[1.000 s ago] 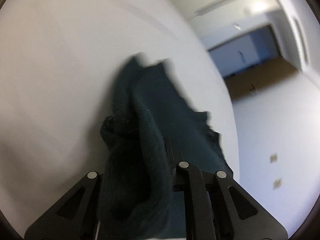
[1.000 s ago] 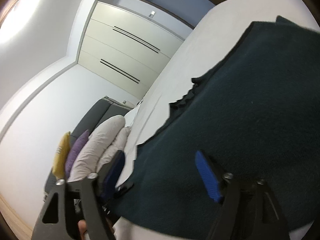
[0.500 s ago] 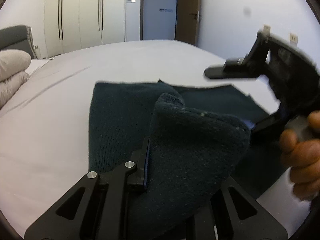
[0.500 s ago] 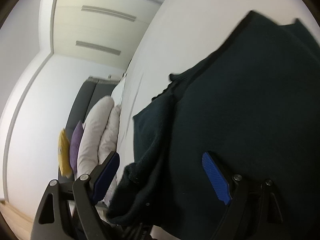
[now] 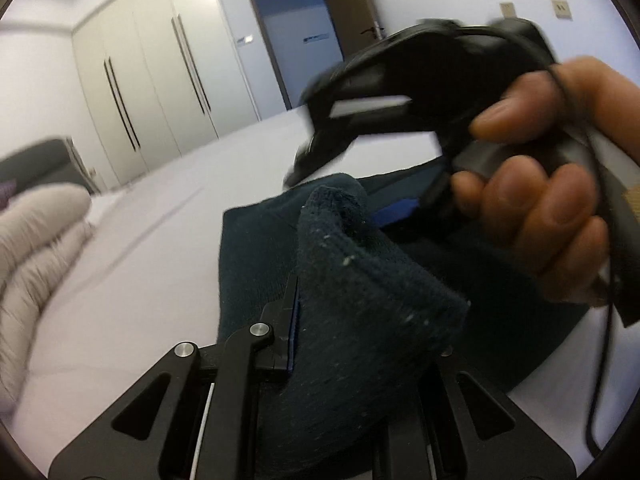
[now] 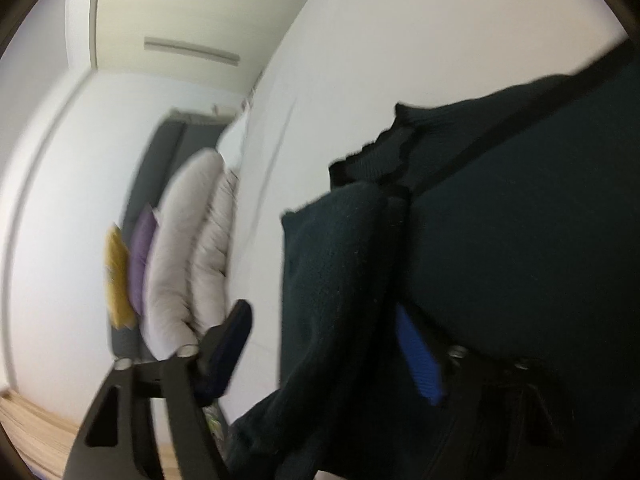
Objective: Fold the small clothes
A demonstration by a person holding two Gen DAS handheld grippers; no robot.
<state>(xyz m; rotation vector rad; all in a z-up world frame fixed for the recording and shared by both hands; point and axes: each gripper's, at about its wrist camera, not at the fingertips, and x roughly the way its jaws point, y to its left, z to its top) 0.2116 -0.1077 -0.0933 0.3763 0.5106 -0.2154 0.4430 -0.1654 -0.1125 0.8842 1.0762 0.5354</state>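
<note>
A dark teal knitted garment lies on the white bed. My left gripper is shut on a bunched fold of the garment and holds it raised above the rest. My right gripper is open; its jaws stand wide apart, one blue pad against the cloth, and a raised fold of the garment hangs between them. In the left wrist view the right gripper's body hovers over the garment, held by a hand.
Pale pillows lie at the head of the bed, with purple and yellow cushions beside them. White wardrobes and a doorway stand beyond the bed. A wooden floor shows below the bed's edge.
My left gripper swung round with the bunched fold, from facing the wall to facing the wardrobes. The right gripper has come closer over the garment, and the raised fold now hangs between its open jaws.
</note>
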